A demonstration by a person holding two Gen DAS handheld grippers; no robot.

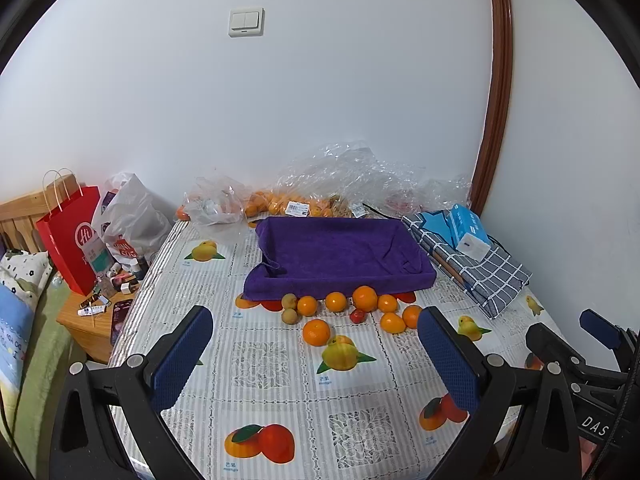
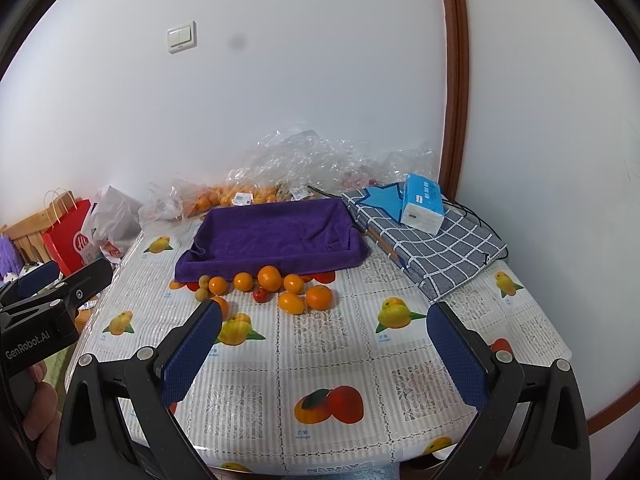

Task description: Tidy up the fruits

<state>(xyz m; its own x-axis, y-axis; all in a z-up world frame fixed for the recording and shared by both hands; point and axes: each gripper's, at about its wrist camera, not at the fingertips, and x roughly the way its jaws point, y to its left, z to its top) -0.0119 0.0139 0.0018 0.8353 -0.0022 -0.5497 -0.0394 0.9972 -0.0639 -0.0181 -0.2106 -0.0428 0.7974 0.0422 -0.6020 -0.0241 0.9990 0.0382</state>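
Fruits lie in a loose bunch on the table with the fruit-picture plastic cloth (image 1: 280,400), right in front of the purple towel-lined tray (image 1: 340,248). There are round orange mandarins (image 1: 316,332), two small yellow-brown fruits (image 1: 289,302) and one little red fruit (image 1: 358,315). Some touch each other and some sit a bit apart. The tray looks empty.

The left gripper (image 1: 316,364) is spread wide and holds nothing. The right gripper (image 2: 324,354) is spread wide too and holds nothing. Both hang over the near part of the table, well back from the fruit.

The mandarins are likely light and a bit soft, with bumpy skin that is not too slippery. They are round, so they may roll if bumped. Best to squeeze one gently around its fat middle. The nearest mandarin, off by itself, looks easiest to take first. The tiny red fruit may slip out, so pinch it slowly.
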